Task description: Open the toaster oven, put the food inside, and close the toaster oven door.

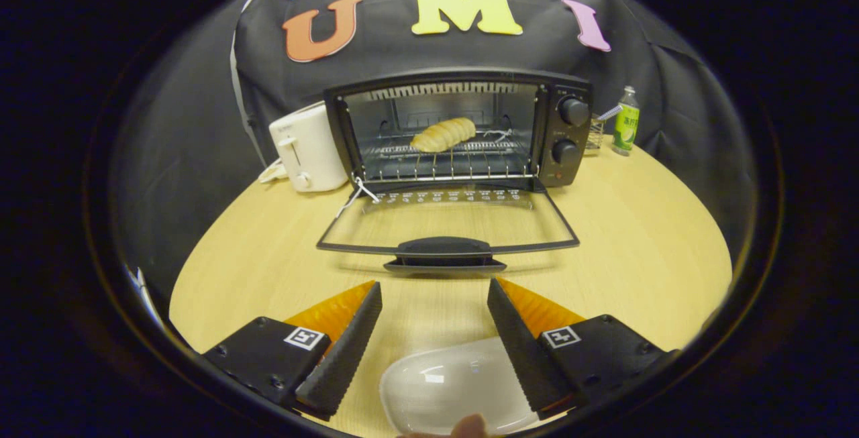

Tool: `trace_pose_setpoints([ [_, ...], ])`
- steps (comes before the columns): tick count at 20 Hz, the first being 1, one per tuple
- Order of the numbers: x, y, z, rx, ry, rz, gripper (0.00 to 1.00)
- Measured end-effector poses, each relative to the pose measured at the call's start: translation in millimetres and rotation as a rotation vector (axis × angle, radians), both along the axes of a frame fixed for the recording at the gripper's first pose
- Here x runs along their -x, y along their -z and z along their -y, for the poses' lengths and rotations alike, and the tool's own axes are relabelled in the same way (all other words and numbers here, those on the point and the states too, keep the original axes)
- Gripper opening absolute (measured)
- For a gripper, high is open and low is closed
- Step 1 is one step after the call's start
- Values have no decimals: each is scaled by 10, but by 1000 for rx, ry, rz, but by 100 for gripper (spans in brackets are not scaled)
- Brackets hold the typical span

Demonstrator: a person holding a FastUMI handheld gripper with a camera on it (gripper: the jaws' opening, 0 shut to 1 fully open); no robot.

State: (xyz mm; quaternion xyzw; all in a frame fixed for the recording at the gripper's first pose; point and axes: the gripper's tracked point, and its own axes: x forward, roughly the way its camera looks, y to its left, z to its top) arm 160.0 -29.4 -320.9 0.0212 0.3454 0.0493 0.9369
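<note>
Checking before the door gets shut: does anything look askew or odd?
Nothing broken or spilled. The bread roll lies at a slant on the rack of the toaster oven; a white string dangles at the door hinge. The tool is open.

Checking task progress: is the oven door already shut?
No, the door lies folded down flat on the table with the bread on the rack inside, and the gripper waits open short of the handle.

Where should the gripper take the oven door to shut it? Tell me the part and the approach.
Take the door by its handle, likely from the front and slightly below: it juts toward the open gripper on the door's free edge, lying flat and ready to swing up.
</note>
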Motion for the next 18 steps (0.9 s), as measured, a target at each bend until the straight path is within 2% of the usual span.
trace_pose_setpoints([
  [7,-222,274,55,93,14,-65,100],
  [13,-246,260,35,83,43,-79,100],
  [18,-262,47,14,60,71,-55,100],
])
